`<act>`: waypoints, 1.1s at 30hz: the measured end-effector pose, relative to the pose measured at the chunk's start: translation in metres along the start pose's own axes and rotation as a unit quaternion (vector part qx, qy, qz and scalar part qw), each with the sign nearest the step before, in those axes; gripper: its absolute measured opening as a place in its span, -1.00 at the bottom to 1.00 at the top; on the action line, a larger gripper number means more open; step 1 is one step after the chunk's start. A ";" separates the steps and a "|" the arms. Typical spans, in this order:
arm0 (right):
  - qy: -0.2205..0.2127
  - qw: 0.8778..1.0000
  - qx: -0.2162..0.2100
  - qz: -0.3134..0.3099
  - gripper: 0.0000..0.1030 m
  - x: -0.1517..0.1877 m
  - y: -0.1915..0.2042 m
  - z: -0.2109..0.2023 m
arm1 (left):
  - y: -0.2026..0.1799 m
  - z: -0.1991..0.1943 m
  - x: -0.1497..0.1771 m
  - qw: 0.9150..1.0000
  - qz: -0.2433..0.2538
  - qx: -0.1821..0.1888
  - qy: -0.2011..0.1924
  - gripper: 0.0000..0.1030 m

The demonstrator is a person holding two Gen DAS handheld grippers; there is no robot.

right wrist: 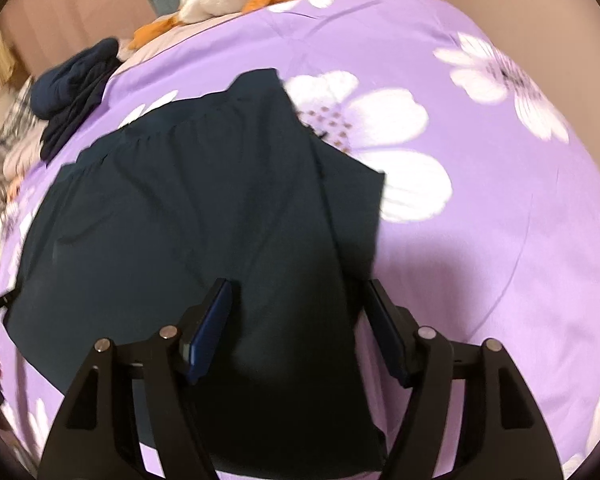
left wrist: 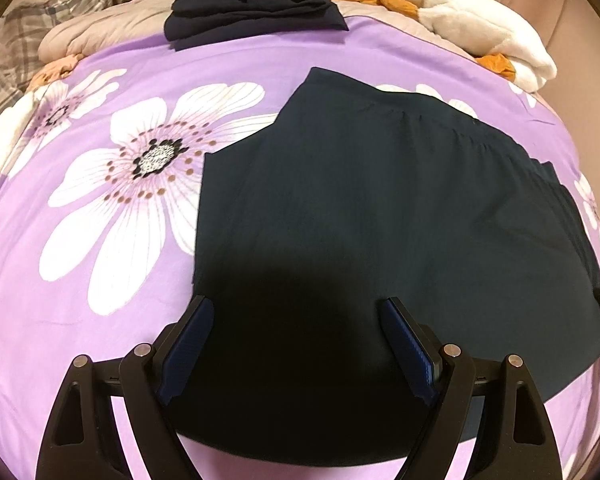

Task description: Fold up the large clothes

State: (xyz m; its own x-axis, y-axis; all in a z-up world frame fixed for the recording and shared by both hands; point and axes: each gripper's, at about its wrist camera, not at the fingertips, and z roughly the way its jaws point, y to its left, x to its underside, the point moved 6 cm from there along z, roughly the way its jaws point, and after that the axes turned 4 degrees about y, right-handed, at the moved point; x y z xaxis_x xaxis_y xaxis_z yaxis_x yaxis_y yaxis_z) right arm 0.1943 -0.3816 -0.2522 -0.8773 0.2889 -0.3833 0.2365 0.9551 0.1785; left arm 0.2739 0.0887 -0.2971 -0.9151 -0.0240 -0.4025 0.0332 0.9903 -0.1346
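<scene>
A dark navy garment [left wrist: 380,208] lies flat and partly folded on the purple floral bedspread [left wrist: 100,280]. It also shows in the right wrist view [right wrist: 204,208]. My left gripper [left wrist: 296,308] is open and empty, hovering over the garment's near part, with its fingers [left wrist: 192,348] either side of dark cloth. My right gripper [right wrist: 296,288] is open and empty above the garment's right portion, its right finger [right wrist: 384,328] near the garment's right edge. The right wrist view is slightly blurred.
A stack of folded dark clothes [left wrist: 252,4] sits at the far side of the bed and also shows in the right wrist view [right wrist: 72,92]. A white and orange plush toy [left wrist: 480,28] lies at the back. A plaid pillow [left wrist: 28,28] is at far left.
</scene>
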 end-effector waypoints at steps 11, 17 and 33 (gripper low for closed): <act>-0.001 1.000 -0.008 0.027 0.31 0.011 -0.009 -0.011 | 0.026 -0.010 0.014 0.999 -0.051 -0.007 0.010 0.66; -0.050 0.998 -0.001 0.028 0.32 -0.002 -0.008 -0.040 | 0.044 -0.034 0.015 0.995 -0.098 0.001 -0.013 0.66; -0.055 0.988 -0.077 -0.123 0.33 0.010 0.131 -0.038 | -0.061 -0.042 0.003 0.998 0.019 0.037 -0.037 0.66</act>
State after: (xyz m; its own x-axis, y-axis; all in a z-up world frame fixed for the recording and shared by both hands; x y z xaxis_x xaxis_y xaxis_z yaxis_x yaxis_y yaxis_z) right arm 0.2011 -0.2560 -0.1984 -0.8481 0.0630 -0.5260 -0.0519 0.9783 0.2007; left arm 0.2524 0.0337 -0.2525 -0.8801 0.0010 -0.4747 0.1000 0.9779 -0.1835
